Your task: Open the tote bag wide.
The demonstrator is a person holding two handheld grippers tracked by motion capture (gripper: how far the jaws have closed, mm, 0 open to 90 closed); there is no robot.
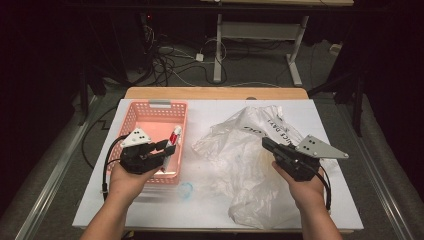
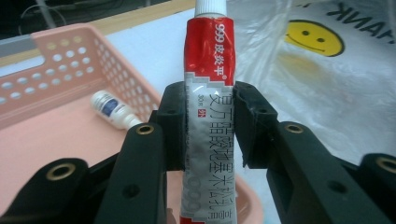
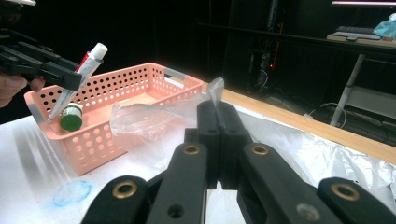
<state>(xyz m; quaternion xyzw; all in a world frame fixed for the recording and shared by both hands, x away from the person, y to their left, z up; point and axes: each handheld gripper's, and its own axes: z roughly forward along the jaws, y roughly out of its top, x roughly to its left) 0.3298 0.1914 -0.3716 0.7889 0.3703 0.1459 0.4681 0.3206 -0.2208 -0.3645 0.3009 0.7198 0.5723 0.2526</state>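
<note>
A red-and-white ointment tube (image 2: 210, 70) with a white cap stands between the jaws of my left gripper (image 2: 210, 123), which is shut on its middle. In the high view that tube (image 1: 174, 136) hangs over the right side of the pink perforated basket (image 1: 131, 118). A crumpled clear plastic bag (image 1: 240, 150) with black print and a yellow smiley (image 2: 314, 37) lies on the right half of the table. My right gripper (image 3: 218, 114) is shut on a fold of the bag's film (image 3: 215, 91), lifted a little off the table.
A small white bottle (image 2: 114, 109) lies on the floor of the basket (image 2: 56, 60), and a green-capped item (image 3: 71, 119) sits at its near corner. A blue smear (image 1: 186, 190) marks the white table sheet (image 1: 210, 210) in front of the basket. Cables lie on the floor beyond.
</note>
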